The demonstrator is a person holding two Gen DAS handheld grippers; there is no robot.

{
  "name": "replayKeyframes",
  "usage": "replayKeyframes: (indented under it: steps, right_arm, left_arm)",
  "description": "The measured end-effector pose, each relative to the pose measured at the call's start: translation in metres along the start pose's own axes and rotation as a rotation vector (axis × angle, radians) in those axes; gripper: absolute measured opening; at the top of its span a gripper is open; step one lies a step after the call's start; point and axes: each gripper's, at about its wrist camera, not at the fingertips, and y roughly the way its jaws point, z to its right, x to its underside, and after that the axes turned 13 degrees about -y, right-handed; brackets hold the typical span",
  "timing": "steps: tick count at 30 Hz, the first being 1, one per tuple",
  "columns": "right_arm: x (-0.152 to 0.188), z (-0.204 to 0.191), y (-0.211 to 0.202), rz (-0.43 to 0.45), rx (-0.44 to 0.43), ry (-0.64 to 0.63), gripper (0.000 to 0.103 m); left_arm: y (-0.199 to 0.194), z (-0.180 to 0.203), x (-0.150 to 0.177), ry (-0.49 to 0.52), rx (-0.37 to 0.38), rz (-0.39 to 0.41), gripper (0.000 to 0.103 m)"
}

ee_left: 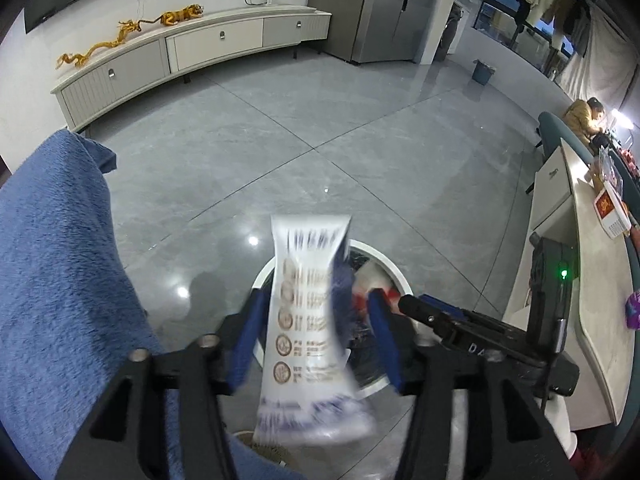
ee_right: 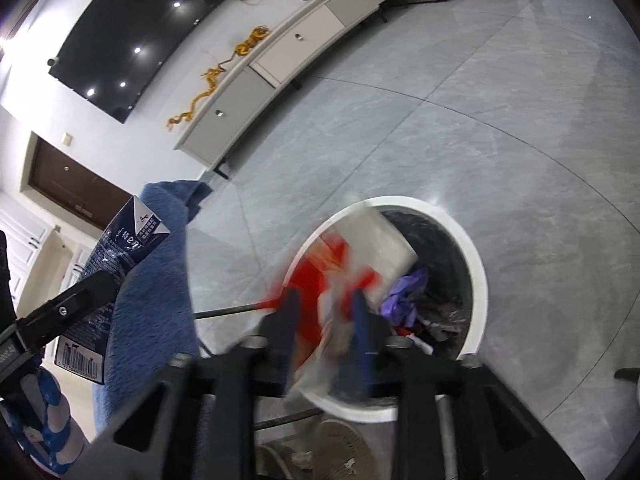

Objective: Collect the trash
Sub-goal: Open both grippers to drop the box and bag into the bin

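White-rimmed bin already holds scraps; my 2 grippers, left and right, hang released above it, carton and red wrapper dropping free, nearly finished.

A wide stretch of bare grey tiled floor is seen open beyond the white-rimmed waste bin. The bin's mouth is partly filled by white, red and purple rubbish. To the left, the way is blocked by a blue fleece blanket. To the right, a pale counter stands near. A long low cabinet lines the far wall.
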Motion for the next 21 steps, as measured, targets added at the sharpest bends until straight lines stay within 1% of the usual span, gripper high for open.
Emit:
replayKeyframes:
  steps: [1,4,10,13,17,21]
  right_arm:
    - [-0.001,0.002,0.002,-0.005,0.017,-0.002,0.048]
    - [0.0,0.006,0.004,-0.012,0.036,-0.004,0.048]
    - [0.009,0.005,0.001,-0.009,0.036,0.019,0.048]
    - [0.012,-0.001,-0.003,-0.005,0.035,0.006,0.048]
    - [0.013,-0.018,-0.012,0.006,0.039,-0.033,0.049]
    - [0.011,-0.05,-0.023,0.026,0.037,-0.101,0.05]
  left_arm:
    - [0.001,-0.002,0.0,-0.006,0.007,0.001,0.059]
    - [0.004,-0.003,0.0,-0.005,0.011,-0.006,0.059]
    - [-0.004,-0.007,0.004,0.003,-0.02,0.021,0.059]
    - [-0.017,-0.01,0.008,0.003,-0.038,0.065,0.059]
    - [-0.049,-0.02,0.015,-0.016,-0.051,0.178,0.059]
    - [-0.081,-0.032,0.024,-0.028,-0.066,0.265,0.059]
